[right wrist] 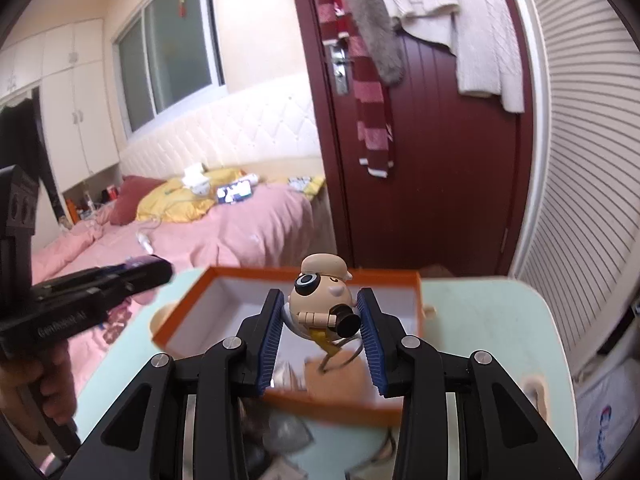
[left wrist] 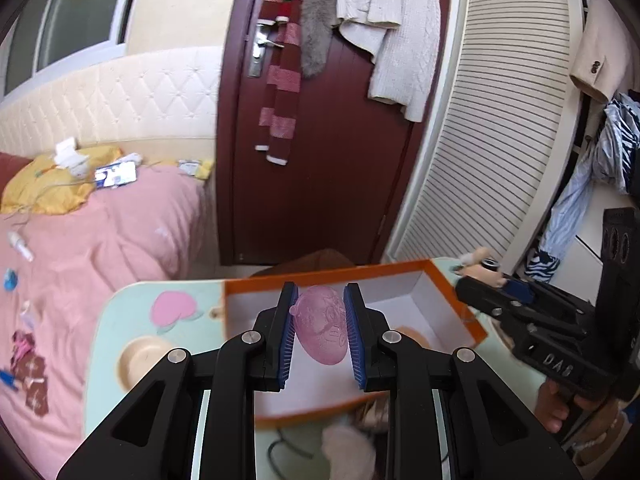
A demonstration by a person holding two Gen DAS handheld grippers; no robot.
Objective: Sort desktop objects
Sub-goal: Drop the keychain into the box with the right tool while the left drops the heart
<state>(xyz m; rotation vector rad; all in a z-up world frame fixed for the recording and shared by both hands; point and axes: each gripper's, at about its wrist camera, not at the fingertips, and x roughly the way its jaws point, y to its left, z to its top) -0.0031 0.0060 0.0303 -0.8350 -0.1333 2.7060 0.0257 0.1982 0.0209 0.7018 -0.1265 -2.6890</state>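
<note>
My left gripper (left wrist: 320,322) is shut on a pink translucent oval comb (left wrist: 320,326) and holds it above an orange box with a white inside (left wrist: 444,286). My right gripper (right wrist: 322,320) is shut on a beige cartoon figurine with a black eye patch and a key ring (right wrist: 320,300), also above the orange box (right wrist: 408,280). The right gripper also shows at the right of the left wrist view (left wrist: 480,276), and the left gripper at the left of the right wrist view (right wrist: 160,270). The box stands on a pale green table (left wrist: 120,312).
A round beige spot (left wrist: 138,360) marks the table's left side. Blurred fluffy and dark items (left wrist: 352,448) lie on the table in front of the box. A pink bed (left wrist: 100,240) is left, a dark red door (left wrist: 320,160) behind, a slatted wardrobe (left wrist: 500,120) right.
</note>
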